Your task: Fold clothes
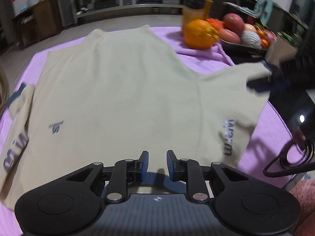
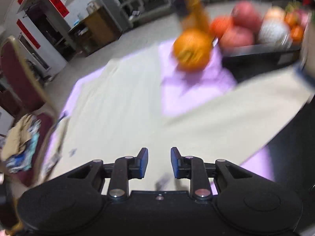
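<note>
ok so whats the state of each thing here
beige shirt: spread flat on the purple cloth, unfolded
left gripper: jaws open, empty
right gripper: jaws open, empty
orange: resting on the cloth
fruit tray: full

A cream short-sleeved shirt [image 1: 122, 90] is lying spread flat, its collar end nearest the camera and its hem pointing away. A small dark logo is showing on the chest, and purple lettering is running along each sleeve. One sleeve is stretching out sideways; the other is possibly folding inward, though blur is obscuring it.
</note>
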